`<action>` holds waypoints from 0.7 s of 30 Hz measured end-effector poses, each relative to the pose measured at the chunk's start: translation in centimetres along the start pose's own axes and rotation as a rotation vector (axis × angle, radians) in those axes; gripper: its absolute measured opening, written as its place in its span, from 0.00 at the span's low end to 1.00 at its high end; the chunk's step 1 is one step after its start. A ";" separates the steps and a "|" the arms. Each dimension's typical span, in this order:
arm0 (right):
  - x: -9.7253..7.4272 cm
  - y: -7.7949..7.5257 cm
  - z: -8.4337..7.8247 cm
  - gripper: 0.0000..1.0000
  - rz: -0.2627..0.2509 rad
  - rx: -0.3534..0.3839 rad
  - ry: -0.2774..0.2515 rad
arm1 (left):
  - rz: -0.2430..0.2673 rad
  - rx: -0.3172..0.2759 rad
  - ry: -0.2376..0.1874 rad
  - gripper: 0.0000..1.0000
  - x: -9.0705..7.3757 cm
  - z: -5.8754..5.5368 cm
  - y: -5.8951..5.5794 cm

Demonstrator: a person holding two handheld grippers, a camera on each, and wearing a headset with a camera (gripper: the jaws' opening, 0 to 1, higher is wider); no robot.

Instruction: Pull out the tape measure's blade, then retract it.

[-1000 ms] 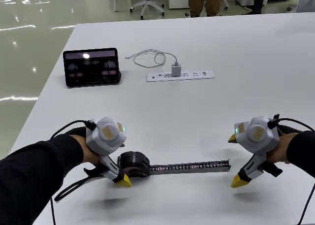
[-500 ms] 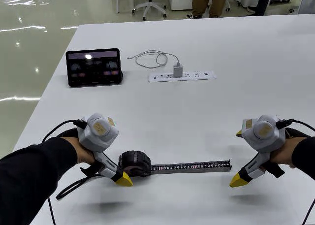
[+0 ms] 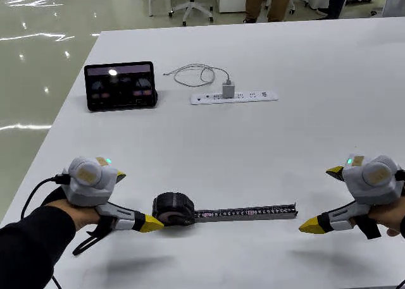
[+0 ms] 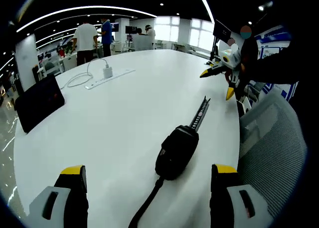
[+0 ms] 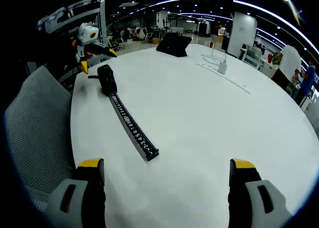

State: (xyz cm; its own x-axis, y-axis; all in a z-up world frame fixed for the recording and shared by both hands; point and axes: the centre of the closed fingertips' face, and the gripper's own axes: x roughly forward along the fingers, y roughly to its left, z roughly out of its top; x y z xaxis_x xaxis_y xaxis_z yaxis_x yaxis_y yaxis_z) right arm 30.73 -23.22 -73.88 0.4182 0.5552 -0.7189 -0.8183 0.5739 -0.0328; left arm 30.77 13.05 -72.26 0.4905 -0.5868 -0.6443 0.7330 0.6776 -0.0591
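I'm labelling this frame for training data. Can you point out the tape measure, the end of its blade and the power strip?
tape measure (image 3: 173, 208), head view, top of the black case.
blade end (image 3: 292, 209), head view, the tip farthest from the case.
power strip (image 3: 253, 96), head view, right half of its white top.

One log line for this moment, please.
left hand-held gripper open, not gripping black round tape measure case | right hand-held gripper open, not gripping blade tip | marked blade out, flat on white table
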 end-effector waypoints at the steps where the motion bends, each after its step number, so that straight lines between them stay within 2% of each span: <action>1: -0.4 0.0 -0.2 1.00 -0.010 0.015 -0.013 | 0.018 -0.021 -0.015 1.00 -0.6 -0.2 0.2; 10: -3.0 0.6 -1.7 1.00 -0.053 0.070 -0.051 | 0.079 -0.076 -0.059 1.00 -4.1 -1.6 0.2; 12: -3.5 0.9 -1.7 1.00 -0.067 0.060 -0.079 | 0.092 -0.085 -0.066 1.00 -4.8 -1.8 0.1; 16: -4.5 1.0 -2.2 1.00 -0.090 0.067 -0.090 | 0.103 -0.097 -0.092 1.00 -5.9 -2.2 -0.5; 18: -4.9 1.2 -2.3 1.00 -0.088 0.079 -0.098 | 0.113 -0.101 -0.092 1.00 -6.2 -2.5 -0.6; 21: -5.6 1.5 -2.9 1.00 -0.093 0.083 -0.100 | 0.124 -0.136 -0.131 1.00 -7.0 -2.7 -0.9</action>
State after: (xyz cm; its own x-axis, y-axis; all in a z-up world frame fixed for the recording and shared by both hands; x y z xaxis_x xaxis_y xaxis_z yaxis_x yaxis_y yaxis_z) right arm 26.00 -27.19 -71.94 0.5315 0.5520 -0.6425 -0.7402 0.6714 -0.0355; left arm 25.40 17.77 -69.71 0.6364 -0.5418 -0.5491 0.5972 0.7966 -0.0938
